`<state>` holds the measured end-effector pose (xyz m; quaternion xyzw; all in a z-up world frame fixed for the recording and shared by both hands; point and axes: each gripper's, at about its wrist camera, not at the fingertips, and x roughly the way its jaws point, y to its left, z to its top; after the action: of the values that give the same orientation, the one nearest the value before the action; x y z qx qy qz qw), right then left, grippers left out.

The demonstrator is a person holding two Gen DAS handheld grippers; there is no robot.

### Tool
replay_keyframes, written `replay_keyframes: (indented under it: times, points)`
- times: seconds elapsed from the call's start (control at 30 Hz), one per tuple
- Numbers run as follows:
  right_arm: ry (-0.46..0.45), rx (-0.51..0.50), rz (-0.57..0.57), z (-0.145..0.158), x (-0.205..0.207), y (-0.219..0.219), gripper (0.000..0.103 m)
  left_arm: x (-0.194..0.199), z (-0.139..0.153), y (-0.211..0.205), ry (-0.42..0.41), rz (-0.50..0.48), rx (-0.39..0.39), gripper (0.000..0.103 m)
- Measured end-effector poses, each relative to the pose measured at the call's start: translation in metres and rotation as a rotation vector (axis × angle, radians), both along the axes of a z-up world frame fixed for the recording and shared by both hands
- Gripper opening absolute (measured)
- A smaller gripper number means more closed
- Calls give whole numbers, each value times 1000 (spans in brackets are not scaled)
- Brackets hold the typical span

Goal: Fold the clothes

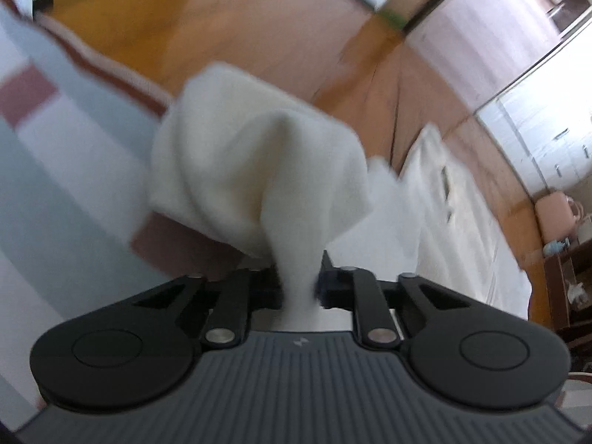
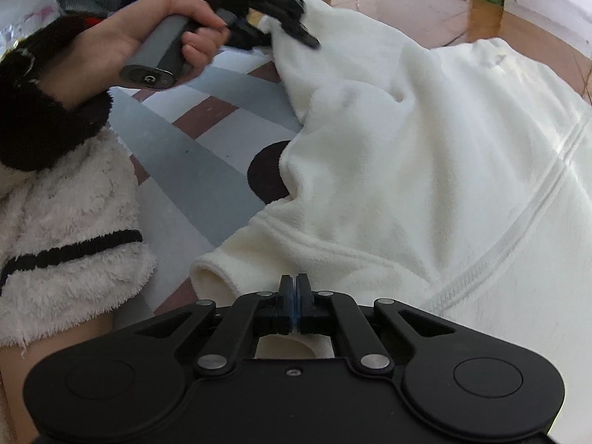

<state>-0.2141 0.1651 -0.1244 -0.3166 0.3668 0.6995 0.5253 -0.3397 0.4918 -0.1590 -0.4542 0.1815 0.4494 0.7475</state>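
My left claw (image 1: 298,283) is clamping the white fleece garment (image 2: 425,155); my right claw (image 2: 295,288), pressed together, is hovering just above it, patterned rug (image 2: 207,155) leftward.

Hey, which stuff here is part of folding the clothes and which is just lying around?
Job:
white fleece
left gripper, clamped on the fleece
right gripper, shut, holding nothing

Lying about:
patterned rug
pink kettle
cabinets

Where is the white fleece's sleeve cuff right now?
In the right wrist view, the sleeve cuff lies on the striped rug, just left of the right gripper.
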Motion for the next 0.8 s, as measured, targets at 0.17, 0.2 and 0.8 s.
replay_keyframes:
  times: [0.17,0.2,0.8]
  points:
    - [23,-5,-14,-1,5,-1,4,-16,23,-8,1,97,127,12]
    - [28,-7,-16,-2,6,-2,4,-22,24,-9,1,112,129,12]
    - [221,171,-488,45,115,-39,29,107,75,-138,-134,-937,247,36]
